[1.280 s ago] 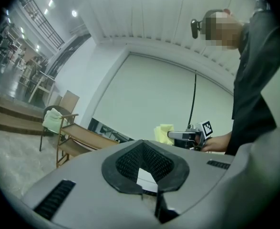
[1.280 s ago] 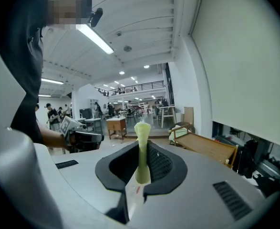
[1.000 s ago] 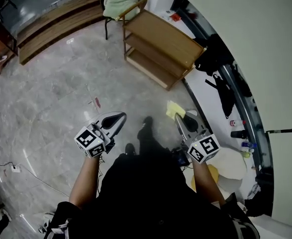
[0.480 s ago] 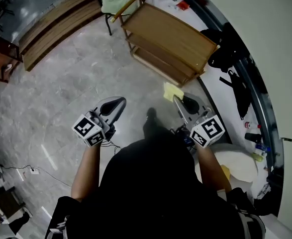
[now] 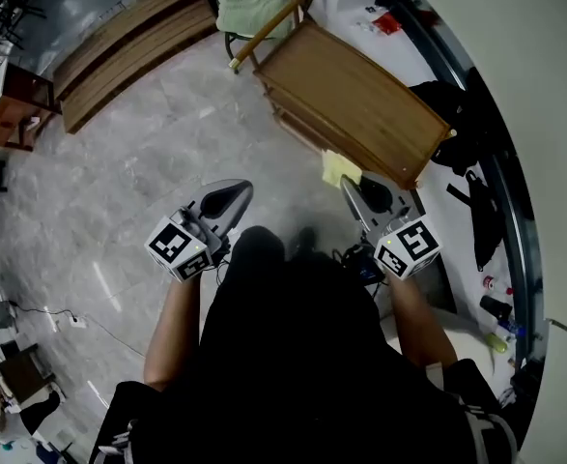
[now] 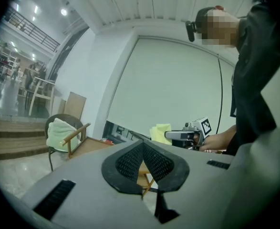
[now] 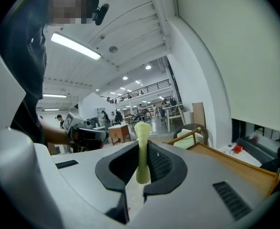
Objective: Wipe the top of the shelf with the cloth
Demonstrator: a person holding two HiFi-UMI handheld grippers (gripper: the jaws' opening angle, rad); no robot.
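Pads (image 7: 162, 165) of black, mesh-textured material on the right gripper (image 7: 140, 157) clamp a soft, pale-yellow cloth (image 7: 142, 137), which is folded thin and stands upright. The left gripper (image 6: 142, 149) has its jaws together on nothing. In the head view, upper centre, the cloth sits at the near edge of a rectangular wooden shelf (image 5: 360, 95), which stands on a glossy grey marble floor (image 5: 119, 172).

The cloth (image 7: 141, 149) is pale yellow and folded, clamped upright between the right gripper's (image 7: 140, 162) jaws and protruding past their tips. The shelf (image 5: 360, 100) is light wood with open tiers and stands just ahead of that gripper, its near edge meeting the cloth in the head view.
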